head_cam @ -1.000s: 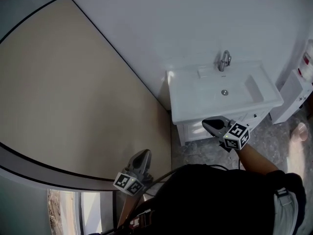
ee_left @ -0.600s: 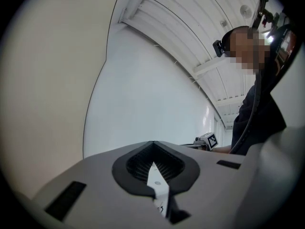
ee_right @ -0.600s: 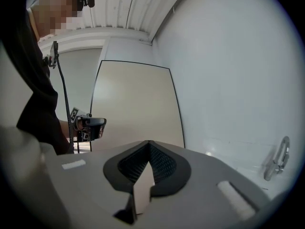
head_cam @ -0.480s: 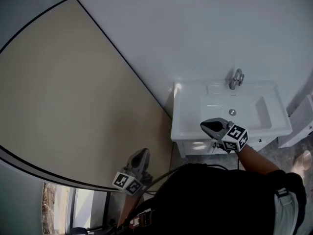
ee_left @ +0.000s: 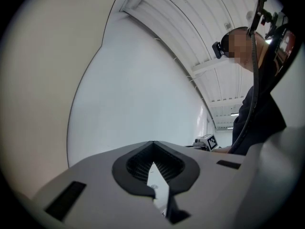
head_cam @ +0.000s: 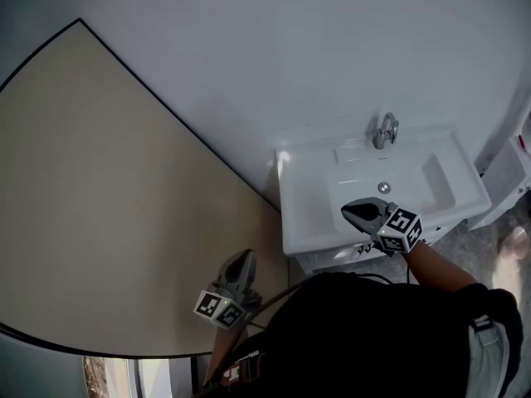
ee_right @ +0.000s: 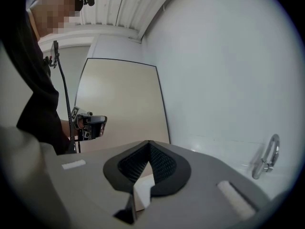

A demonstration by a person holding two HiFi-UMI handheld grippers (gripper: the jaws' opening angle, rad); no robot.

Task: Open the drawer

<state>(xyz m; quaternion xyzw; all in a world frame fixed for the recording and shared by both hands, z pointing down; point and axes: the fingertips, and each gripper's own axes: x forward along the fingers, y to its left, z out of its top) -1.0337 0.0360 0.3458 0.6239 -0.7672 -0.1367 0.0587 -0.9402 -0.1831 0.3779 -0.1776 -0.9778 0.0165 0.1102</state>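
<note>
A white vanity with a basin [head_cam: 415, 181] and a chrome tap [head_cam: 382, 130] stands against the wall at the right of the head view. Only a thin strip of its drawer front [head_cam: 328, 260] shows under the rim. My right gripper [head_cam: 348, 211] is shut and empty, its tip over the basin's front rim. My left gripper [head_cam: 243, 259] is shut and empty, left of the vanity before the beige panel. In the right gripper view the shut jaws [ee_right: 149, 143] point along the white top toward the tap [ee_right: 267, 159]. The left gripper view [ee_left: 152, 144] faces the white wall.
A large beige panel [head_cam: 99, 206] fills the left, with white wall [head_cam: 290, 48] behind the vanity. A white unit [head_cam: 510, 172] stands right of the vanity on grey mottled floor [head_cam: 465, 230]. My dark-clothed body [head_cam: 373, 338] fills the lower middle.
The vanity has slid left and nearer in the head view, and less of its front shows. My right gripper's tip now overlaps the basin rim instead of the cabinet front. Both grippers stay shut.
</note>
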